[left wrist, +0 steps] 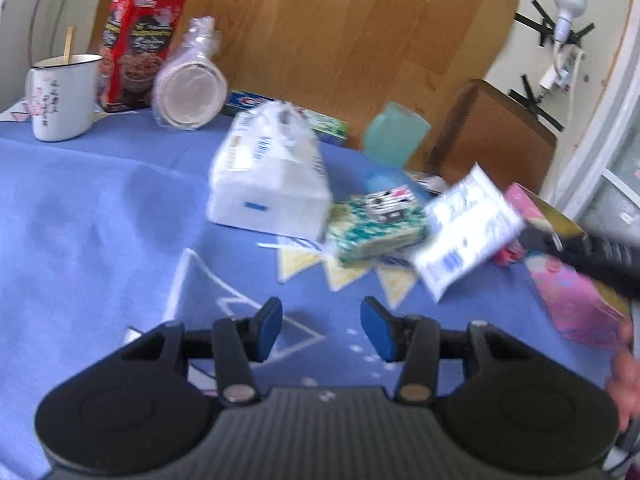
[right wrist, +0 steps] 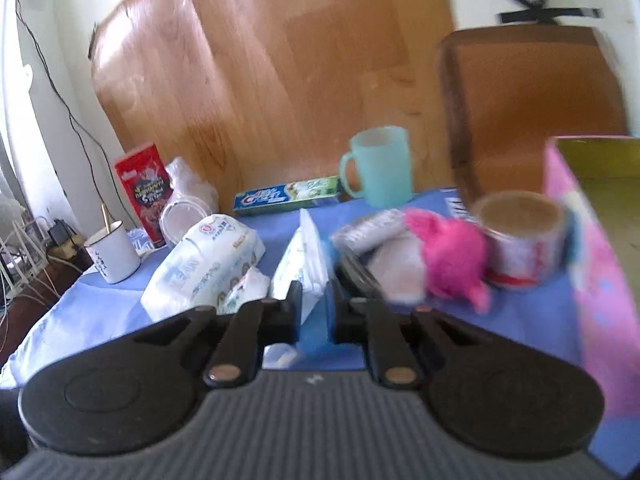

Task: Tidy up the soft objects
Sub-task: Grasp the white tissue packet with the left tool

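Clamped on a tissue pack (right wrist: 302, 256), the right gripper (right wrist: 314, 304) hovers over blue tablecloth (right wrist: 520, 320); left gripper (left wrist: 320, 330) gapes empty, wooden board (left wrist: 340, 32) beyond.

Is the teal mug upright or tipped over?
Upright: the teal mug stands on its base, open rim up, handle at its side.

Wooden floor (left wrist: 340, 32), brown chair (right wrist: 532, 108), pale wall (left wrist: 600, 92), blue-clothed table (left wrist: 88, 208).

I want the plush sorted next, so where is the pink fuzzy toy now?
In the right wrist view the pink fuzzy toy lies on the blue tablecloth, right of centre, against the tape roll, below the teal mug.
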`<state>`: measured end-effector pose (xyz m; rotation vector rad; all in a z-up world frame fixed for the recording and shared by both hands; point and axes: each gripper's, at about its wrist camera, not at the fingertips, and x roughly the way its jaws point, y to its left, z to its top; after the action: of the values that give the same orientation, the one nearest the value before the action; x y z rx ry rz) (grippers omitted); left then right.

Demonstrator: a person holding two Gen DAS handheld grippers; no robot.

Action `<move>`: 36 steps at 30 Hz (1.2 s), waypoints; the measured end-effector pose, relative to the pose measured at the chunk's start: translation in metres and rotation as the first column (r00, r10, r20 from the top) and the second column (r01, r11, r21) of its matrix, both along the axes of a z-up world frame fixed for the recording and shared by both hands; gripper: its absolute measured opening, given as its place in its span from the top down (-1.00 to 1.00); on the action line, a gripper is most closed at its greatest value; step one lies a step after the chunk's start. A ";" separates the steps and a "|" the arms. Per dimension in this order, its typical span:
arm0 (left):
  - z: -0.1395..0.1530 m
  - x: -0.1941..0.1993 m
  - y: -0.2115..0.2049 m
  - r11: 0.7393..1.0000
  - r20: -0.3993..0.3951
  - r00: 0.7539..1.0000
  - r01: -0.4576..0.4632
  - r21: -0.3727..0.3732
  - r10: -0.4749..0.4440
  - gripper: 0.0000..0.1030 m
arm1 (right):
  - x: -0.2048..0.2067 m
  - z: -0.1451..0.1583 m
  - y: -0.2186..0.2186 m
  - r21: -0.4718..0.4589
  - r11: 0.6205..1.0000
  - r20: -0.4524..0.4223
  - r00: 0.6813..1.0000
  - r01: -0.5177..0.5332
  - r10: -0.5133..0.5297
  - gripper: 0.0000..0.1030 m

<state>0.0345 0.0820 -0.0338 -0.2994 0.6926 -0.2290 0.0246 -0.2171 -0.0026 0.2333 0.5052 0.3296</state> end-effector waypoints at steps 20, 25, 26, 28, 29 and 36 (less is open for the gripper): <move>0.009 0.018 -0.058 0.991 -0.091 0.987 0.126 -0.055 -0.131 -0.20 | -0.005 -0.034 -0.003 -0.165 0.978 0.004 0.992 -0.128 0.130 -0.27; 0.000 0.046 -0.069 0.981 -0.132 0.975 0.166 -0.104 -0.179 -0.14 | 0.014 -0.051 0.004 -0.126 0.962 -0.077 0.969 -0.242 0.234 -0.43; -0.001 0.048 -0.072 0.981 -0.116 0.978 0.164 -0.101 -0.175 -0.09 | 0.011 -0.051 0.006 -0.135 0.960 -0.067 0.969 -0.244 0.237 -0.43; -0.002 0.050 -0.078 0.982 -0.115 0.978 0.167 -0.087 -0.177 0.15 | 0.003 -0.051 0.009 -0.120 0.949 -0.072 0.956 -0.290 0.283 -0.42; -0.002 0.048 -0.080 0.983 -0.111 0.978 0.166 -0.078 -0.174 0.16 | -0.003 -0.052 0.012 -0.134 0.946 -0.065 0.955 -0.296 0.289 -0.43; 0.001 0.028 -0.099 0.938 -0.116 0.941 0.293 -0.184 -0.316 0.46 | -0.040 -0.055 0.024 -0.287 0.936 -0.005 0.977 -0.203 0.211 0.37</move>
<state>0.0627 -0.0174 -0.0325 -0.3681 0.8654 -0.5682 -0.0150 -0.1934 -0.0580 -0.1075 0.5465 0.4594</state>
